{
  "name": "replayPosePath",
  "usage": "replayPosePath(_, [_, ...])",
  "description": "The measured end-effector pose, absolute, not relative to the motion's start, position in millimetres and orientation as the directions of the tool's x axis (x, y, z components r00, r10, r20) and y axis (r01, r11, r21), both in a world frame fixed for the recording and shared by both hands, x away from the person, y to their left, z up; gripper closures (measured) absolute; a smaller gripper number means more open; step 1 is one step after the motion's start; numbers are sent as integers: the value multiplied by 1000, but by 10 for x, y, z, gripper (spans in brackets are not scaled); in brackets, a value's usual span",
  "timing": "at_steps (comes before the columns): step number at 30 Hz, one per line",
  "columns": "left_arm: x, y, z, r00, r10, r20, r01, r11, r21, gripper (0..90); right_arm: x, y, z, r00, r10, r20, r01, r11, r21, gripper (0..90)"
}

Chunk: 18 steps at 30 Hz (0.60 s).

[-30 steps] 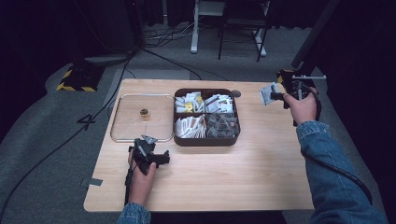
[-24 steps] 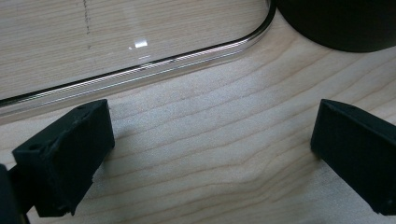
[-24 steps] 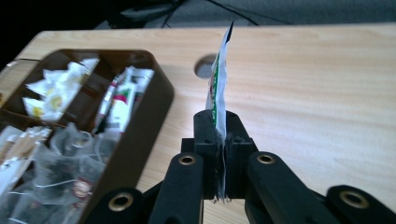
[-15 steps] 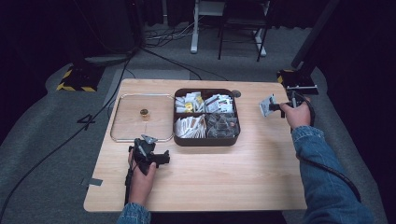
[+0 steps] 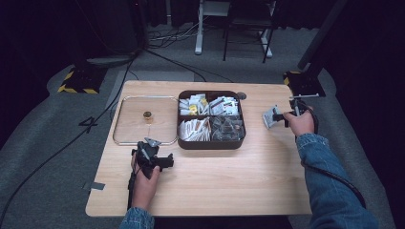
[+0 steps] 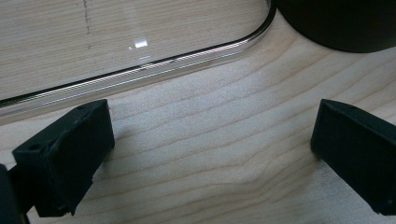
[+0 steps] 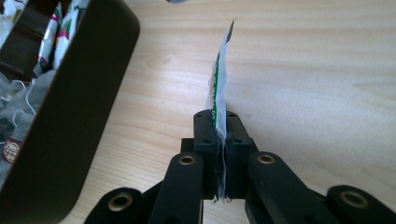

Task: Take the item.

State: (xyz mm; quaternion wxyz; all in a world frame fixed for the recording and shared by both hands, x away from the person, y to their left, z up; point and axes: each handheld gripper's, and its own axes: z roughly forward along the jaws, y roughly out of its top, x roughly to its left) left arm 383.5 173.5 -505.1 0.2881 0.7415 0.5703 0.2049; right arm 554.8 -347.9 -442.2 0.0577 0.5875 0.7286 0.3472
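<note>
Since the earlier frames the right tongs have come down from above the far right corner of the surface and now hang low over it, just to the right of the dark compartment box; the left tongs have kept their place near the front left.

The right tongs are pressed together on a flat sachet, white with green print. In the right gripper view the sachet stands on edge between the black pads, its lower edge showing below them and its upper part rising clear above the pale wood. In the high view the sachet points from the hand towards the box but stays apart from its right wall. Whether it touches the surface cannot be told.

The box holds four compartments filled with packets: white and yellow sachets at the back, brownish ones front left, clear-wrapped tea bags front right.

The left tongs stand spread, with bare wood between them. In the left gripper view the rounded corner of a clear tray lies just beyond them, and the dark box wall shows at the upper right. A small brass-coloured cap sits on the tray. A small dark disc lies behind the box.
</note>
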Motion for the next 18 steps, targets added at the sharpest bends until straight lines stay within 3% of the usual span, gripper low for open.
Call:
replayPosePath(10, [3835,1735,-5051,266,964,-25,728,-183,661,0,5550,-3524,-4492,-275,901,336,831,47,555,811])
replayPosePath(18, [3835,1735,-5051,266,964,-25,728,-183,661,0,5561,-3552,-4548,-249,911,328,831,27,556,625])
